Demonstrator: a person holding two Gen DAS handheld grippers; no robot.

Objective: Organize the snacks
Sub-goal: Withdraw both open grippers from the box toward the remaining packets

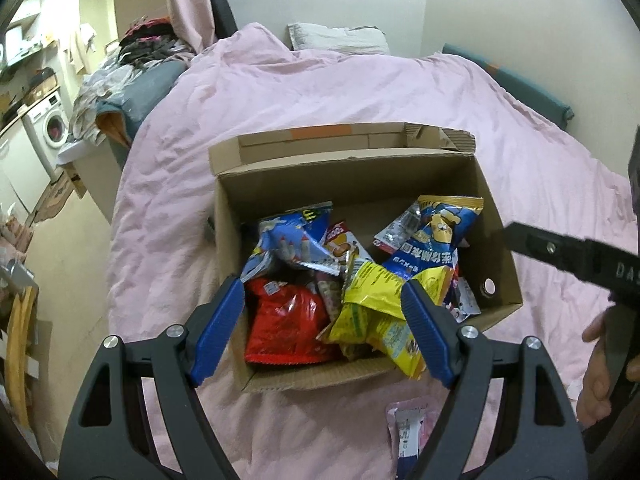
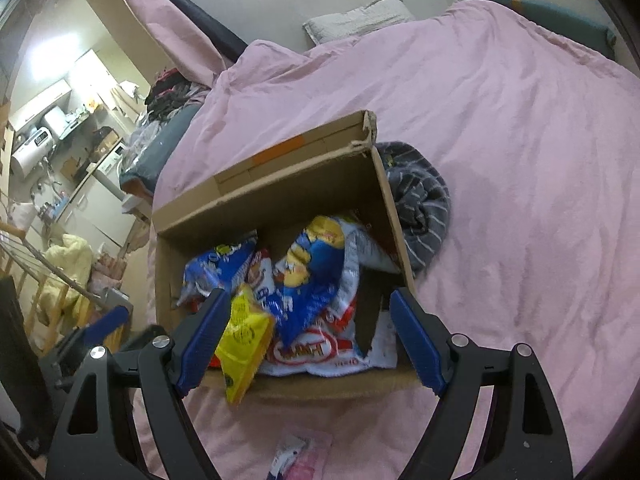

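An open cardboard box (image 1: 496, 216) (image 2: 384, 184) sits on the pink bed cover and holds several snack bags: a red bag (image 1: 288, 328), a yellow bag (image 1: 372, 312) (image 2: 244, 340), and blue bags (image 1: 292, 240) (image 2: 308, 280). A small pink packet (image 1: 408, 432) (image 2: 304, 460) lies on the cover in front of the box. My left gripper (image 1: 322, 332) hovers open above the box's near side, nothing between its blue pads. My right gripper (image 2: 310, 340) is also open and empty over the box's near edge. The right gripper and the hand that holds it also show at the left wrist view's right edge.
The pink bed cover (image 1: 360, 88) (image 2: 520, 160) spreads around the box. A grey striped cloth (image 2: 420, 200) lies bunched against the box's right wall. A pillow (image 1: 336, 36) lies at the bed's head. Left of the bed are piled clothes (image 1: 152, 40) and a washing machine (image 1: 48, 128).
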